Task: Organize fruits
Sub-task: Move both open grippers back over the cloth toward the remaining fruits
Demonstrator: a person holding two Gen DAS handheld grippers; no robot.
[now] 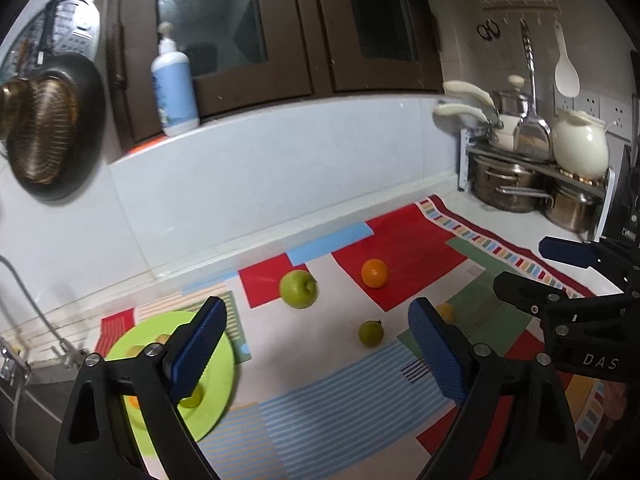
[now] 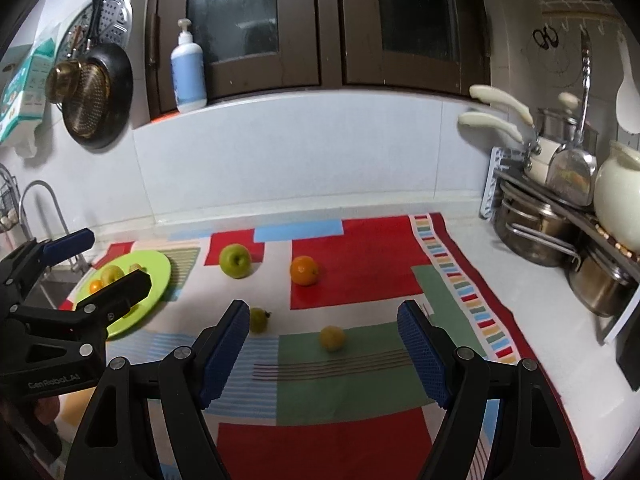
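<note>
Fruit loose on the mat: 4 — one green apple (image 2: 235,261), one orange (image 2: 305,270), one small green fruit (image 2: 259,319), one small yellow fruit (image 2: 332,338). One lime-green plate (image 2: 158,270) with fruit on it, at least 3 pieces, exact count unclear, partly hidden. One patterned mat (image 2: 352,436) on the worktop. Two tongs: left tongs (image 1: 316,354), right tongs (image 2: 322,354). One pump bottle (image 2: 188,76). Steel pots (image 2: 532,228) on the rack: 3 visible at least.

Left claw (image 1: 316,356) tilted downward, blue pads spread wide, nothing between them. Right claw (image 2: 324,360) alongside, pitched down too, jaws parted and empty.
</note>
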